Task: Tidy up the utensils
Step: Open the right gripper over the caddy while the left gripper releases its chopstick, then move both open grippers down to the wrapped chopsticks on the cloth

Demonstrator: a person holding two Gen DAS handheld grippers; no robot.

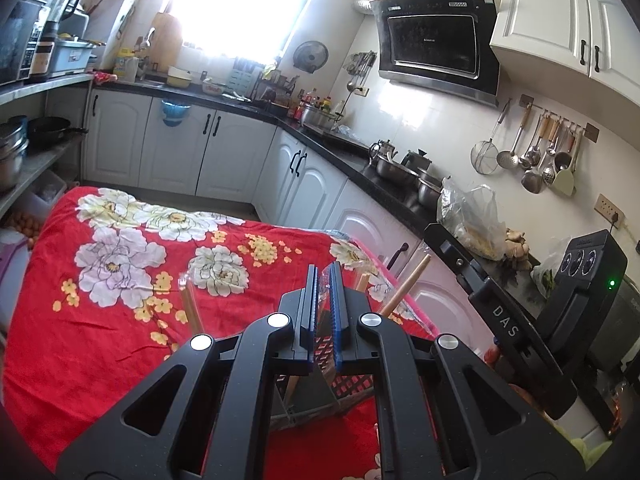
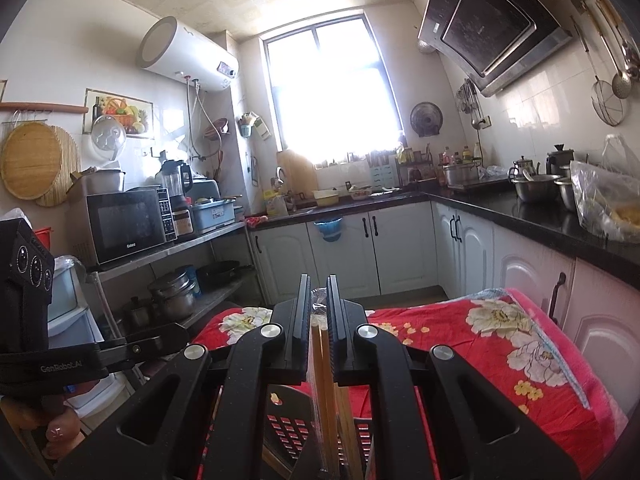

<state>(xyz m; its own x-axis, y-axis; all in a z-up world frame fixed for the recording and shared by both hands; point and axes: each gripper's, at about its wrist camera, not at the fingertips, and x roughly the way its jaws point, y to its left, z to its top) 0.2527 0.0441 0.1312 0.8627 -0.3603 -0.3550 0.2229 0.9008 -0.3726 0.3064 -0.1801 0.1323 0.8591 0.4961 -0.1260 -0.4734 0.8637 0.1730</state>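
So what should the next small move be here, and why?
Probably lower both grippers a little toward the black basket. The right gripper is shut on wrapped chopsticks directly above it, and the left gripper pinches clear wrapping, so nothing is set down yet.

My two wrist views ride close above the red floral cloth, both facing the window and shared white cabinets.

a clear-wrapped pack of wooden chopsticks stood nearly upright above a black slotted basket on the red floral cloth.
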